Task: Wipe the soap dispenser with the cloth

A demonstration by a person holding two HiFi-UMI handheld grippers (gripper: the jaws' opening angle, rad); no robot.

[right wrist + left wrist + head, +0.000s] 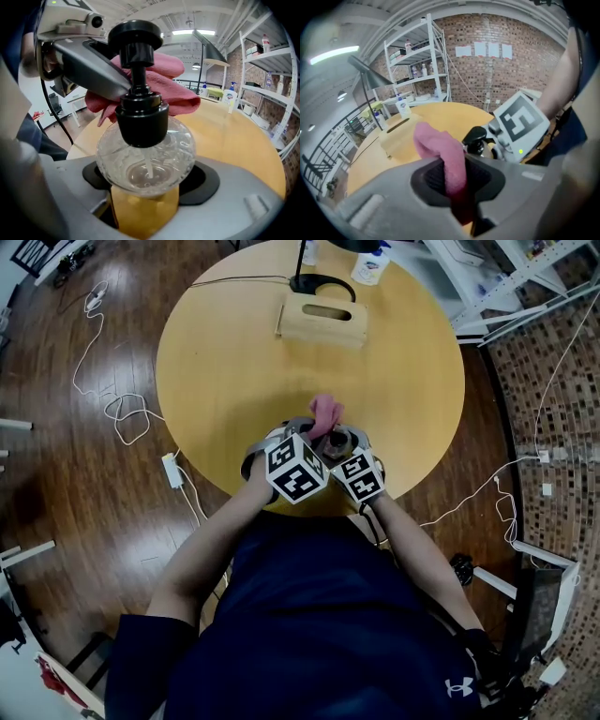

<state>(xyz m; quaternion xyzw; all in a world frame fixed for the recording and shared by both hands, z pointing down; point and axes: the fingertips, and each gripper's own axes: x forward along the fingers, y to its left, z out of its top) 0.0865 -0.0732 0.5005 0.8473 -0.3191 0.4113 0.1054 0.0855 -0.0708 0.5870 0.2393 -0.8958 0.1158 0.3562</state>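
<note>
Near the person's edge of the round yellow wooden bench [234, 381], the clear round glass soap dispenser with a black pump [145, 154] is clamped by its belly between the wide-set jaws of the right tool [147, 185]. Just behind the pump is the pink cloth [440, 145], pinched in the left tool [457, 180]; whether it touches is unclear. Farther back stand a wooden tissue box [322, 320] and a black lamp base [319, 282].
</note>
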